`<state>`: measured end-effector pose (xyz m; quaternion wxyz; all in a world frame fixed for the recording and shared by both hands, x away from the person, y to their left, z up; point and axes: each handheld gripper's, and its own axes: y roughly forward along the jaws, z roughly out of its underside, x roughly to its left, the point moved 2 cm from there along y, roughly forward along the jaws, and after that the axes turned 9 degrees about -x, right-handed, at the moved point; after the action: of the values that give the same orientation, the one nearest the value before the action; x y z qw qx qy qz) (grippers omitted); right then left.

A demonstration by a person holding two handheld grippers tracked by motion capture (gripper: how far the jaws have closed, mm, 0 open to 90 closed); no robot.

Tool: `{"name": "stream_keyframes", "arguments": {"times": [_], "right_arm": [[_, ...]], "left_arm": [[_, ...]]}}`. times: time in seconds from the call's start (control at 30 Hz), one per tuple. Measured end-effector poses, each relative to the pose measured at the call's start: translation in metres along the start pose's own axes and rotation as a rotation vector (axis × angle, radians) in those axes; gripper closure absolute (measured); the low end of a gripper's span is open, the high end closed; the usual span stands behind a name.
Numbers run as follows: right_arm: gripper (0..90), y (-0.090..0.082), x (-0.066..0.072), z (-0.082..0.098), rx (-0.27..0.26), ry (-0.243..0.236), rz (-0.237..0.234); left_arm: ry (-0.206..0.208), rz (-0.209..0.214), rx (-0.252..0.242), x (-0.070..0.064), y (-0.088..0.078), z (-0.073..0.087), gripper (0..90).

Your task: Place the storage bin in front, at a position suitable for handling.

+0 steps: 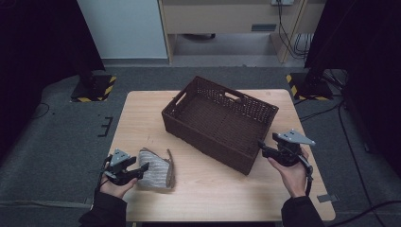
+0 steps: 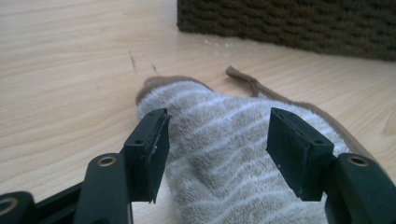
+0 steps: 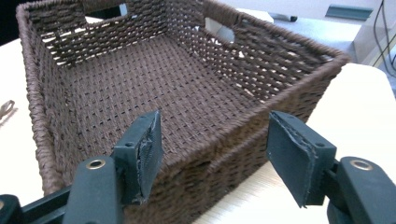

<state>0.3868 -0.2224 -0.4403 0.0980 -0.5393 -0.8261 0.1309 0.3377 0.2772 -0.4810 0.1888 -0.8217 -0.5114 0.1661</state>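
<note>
A folded grey towel with pale stripes and a brown edge (image 1: 157,168) lies on the near left of the wooden table (image 1: 142,113). My left gripper (image 1: 143,168) is open, its jaws on either side of the towel's (image 2: 219,140) near end. A dark brown woven basket (image 1: 220,122) sits empty at the table's centre, turned at an angle. My right gripper (image 1: 260,145) is open just off the basket's near right corner. In the right gripper view its jaws frame the basket's near wall (image 3: 219,154).
Handle cutouts (image 1: 232,96) pierce the basket's short walls. Bare tabletop (image 1: 213,189) lies between the towel and my right hand. Black stands with yellow-striped bases (image 1: 92,87) sit on the floor beyond both far corners. Cables (image 1: 293,38) hang at the back right.
</note>
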Motion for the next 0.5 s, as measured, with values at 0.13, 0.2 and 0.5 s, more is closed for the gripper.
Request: {"name": "stream_keyframes", "arguments": {"times": [0.13,0.2,0.5], "right_arm": [[36.6,0.009,0.008,0.006,0.042,-0.027,0.014],[38.3,0.010,0.010,0.007,0.046,-0.021,0.020],[44.7,0.007,-0.004,0.007,0.069,-0.049,0.049]], "left_arm": [[-0.021,-0.002,-0.031,0.003,0.000,-0.005,38.0],[-0.033,0.002,-0.047,0.004,0.001,-0.009,37.9],[-0.044,0.004,-0.131,0.008,0.011,-0.044,40.5]]}}
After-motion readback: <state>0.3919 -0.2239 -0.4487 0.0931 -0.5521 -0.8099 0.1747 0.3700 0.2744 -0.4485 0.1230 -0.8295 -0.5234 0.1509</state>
